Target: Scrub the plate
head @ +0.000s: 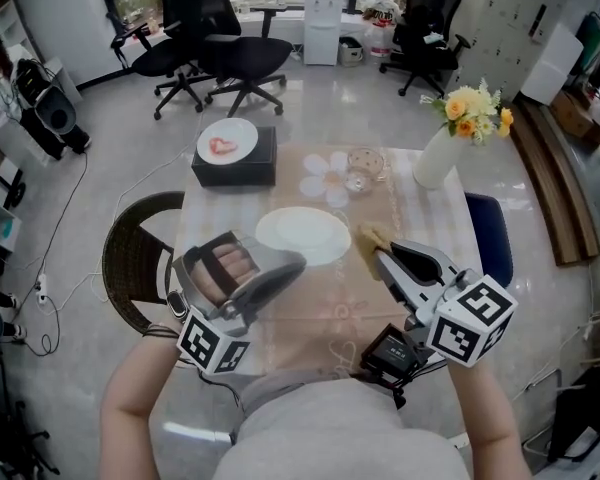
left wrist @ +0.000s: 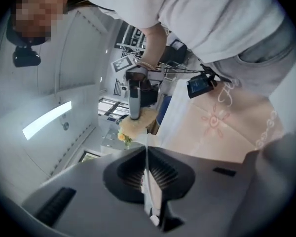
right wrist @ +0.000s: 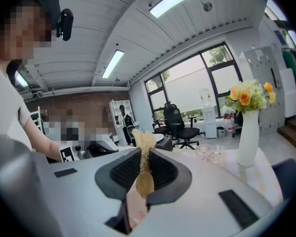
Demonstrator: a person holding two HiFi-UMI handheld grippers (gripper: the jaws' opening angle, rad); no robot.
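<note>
A white plate (head: 302,235) sits at the middle of the table, on the beige tablecloth (head: 320,313). My left gripper (head: 292,261) is shut on its near-left rim; in the left gripper view the rim (left wrist: 148,184) shows edge-on as a thin white strip between the jaws of the left gripper (left wrist: 147,152). My right gripper (head: 377,251) is shut on a yellow scrubbing sponge (head: 371,237), just right of the plate. The sponge (right wrist: 144,164) stands up between the jaws of the right gripper (right wrist: 142,154). I cannot tell whether the plate is lifted off the cloth.
A black box (head: 235,163) with a small plate (head: 227,140) on it stands at the table's far left. A glass bowl (head: 364,164) and a white vase of flowers (head: 442,150) are at the far right. Chairs flank the table.
</note>
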